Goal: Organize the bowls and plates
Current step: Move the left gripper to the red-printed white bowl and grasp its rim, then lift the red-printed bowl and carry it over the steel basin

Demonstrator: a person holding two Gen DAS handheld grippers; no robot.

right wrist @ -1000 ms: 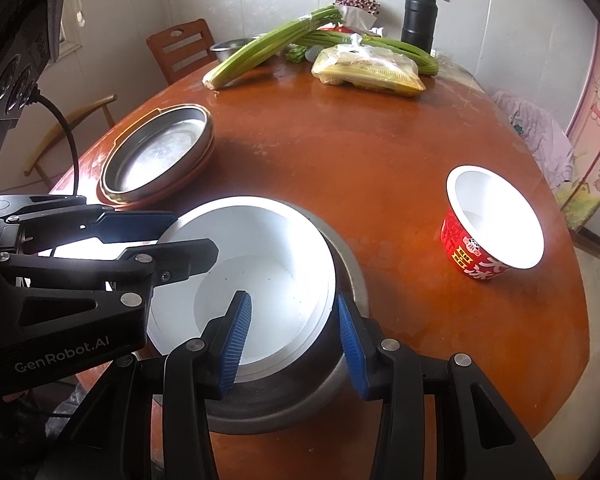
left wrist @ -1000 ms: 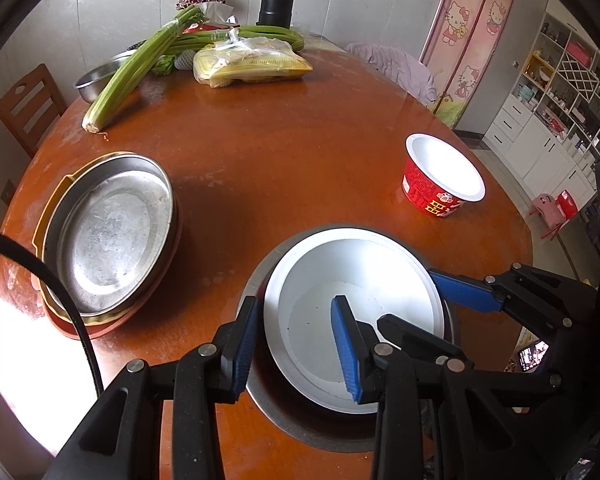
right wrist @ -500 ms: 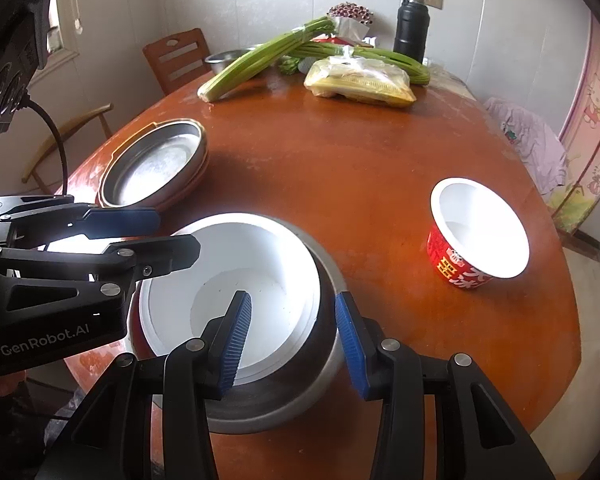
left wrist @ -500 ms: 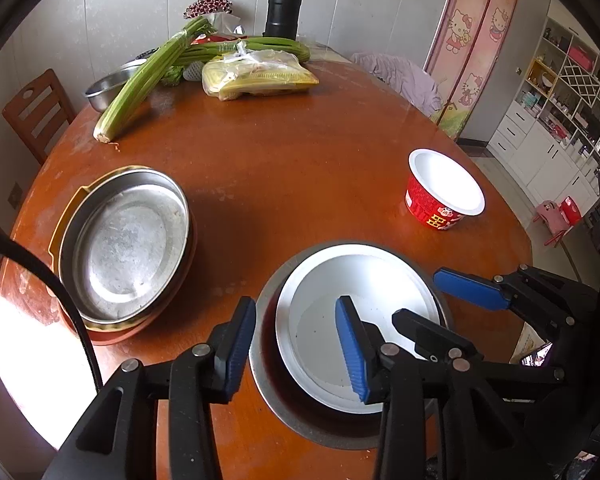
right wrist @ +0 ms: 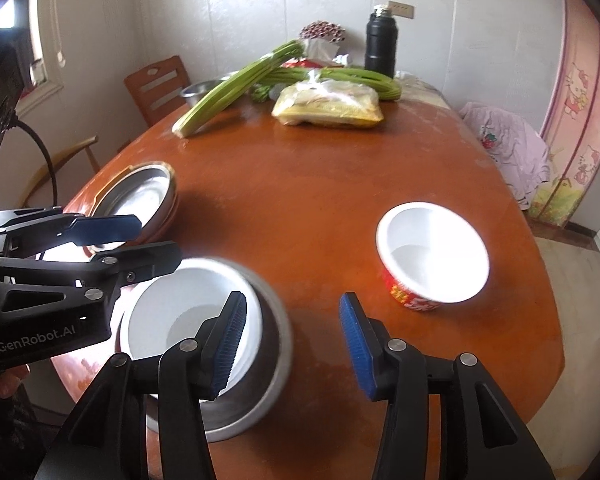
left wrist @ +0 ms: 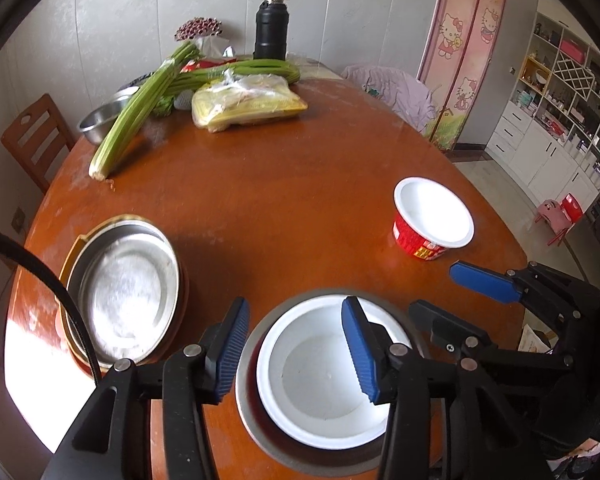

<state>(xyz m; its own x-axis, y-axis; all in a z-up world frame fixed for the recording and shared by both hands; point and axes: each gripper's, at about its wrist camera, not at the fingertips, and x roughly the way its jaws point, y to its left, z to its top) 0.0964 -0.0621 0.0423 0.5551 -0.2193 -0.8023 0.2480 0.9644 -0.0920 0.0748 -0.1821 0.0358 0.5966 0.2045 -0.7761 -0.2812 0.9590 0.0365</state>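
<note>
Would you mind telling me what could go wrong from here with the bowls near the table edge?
1. The metal bowl with the white bowl nested inside sits near the table's edge; a knock might tip it off.
2. Both grippers, left and right, have just opened and hang close together, so they may collide.
3. The red cup looks light and could topple if grabbed off-centre.

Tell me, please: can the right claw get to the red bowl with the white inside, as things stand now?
Probably yes. The right claw is open with nothing between its pads, and the red bowl stands alone just ahead and to its right. Only bare table lies between them; the nested white bowl is off to the left.
</note>
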